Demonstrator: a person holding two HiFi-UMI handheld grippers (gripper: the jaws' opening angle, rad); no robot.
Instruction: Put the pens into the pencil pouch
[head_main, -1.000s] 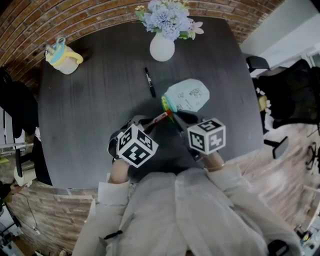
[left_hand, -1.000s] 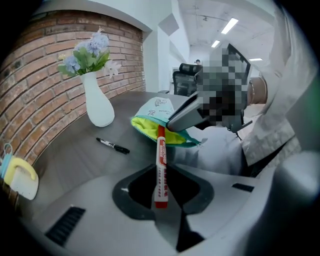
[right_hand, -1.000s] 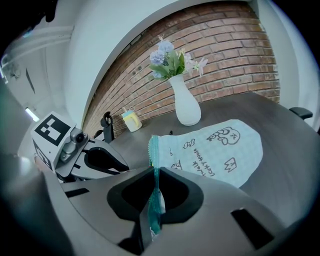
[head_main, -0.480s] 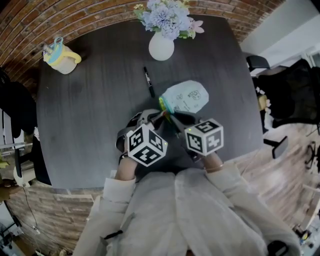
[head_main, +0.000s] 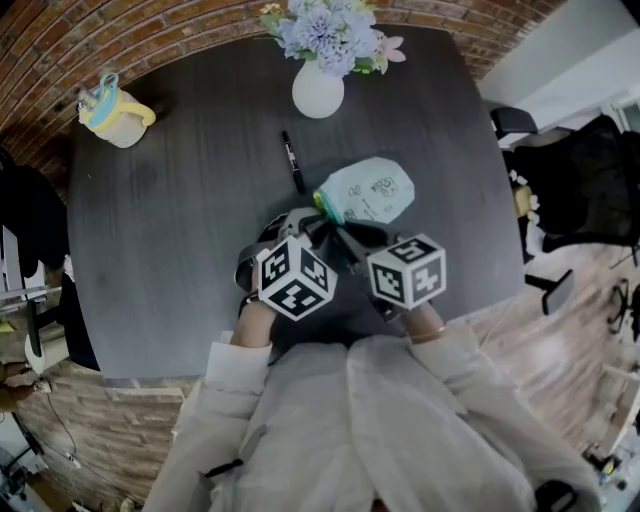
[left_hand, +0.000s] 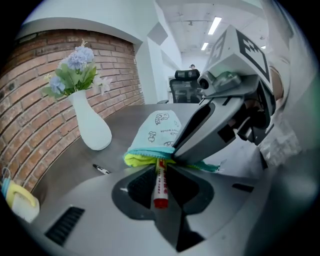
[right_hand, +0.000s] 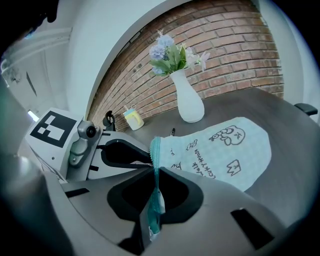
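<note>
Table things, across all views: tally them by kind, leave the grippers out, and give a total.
Pens: 2 (red pen, black pen)
Pencil pouch: 1
Vase of flowers: 1
Yellow cup: 1
Total: 5

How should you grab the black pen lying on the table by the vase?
Grip the black pen around the middle of its barrel, coming straight down from above with the jaws across its thin width. It lies flat on the table, long and narrow, with nothing touching its long sides, so jaws should fit there. The vase stands apart from it.
</note>
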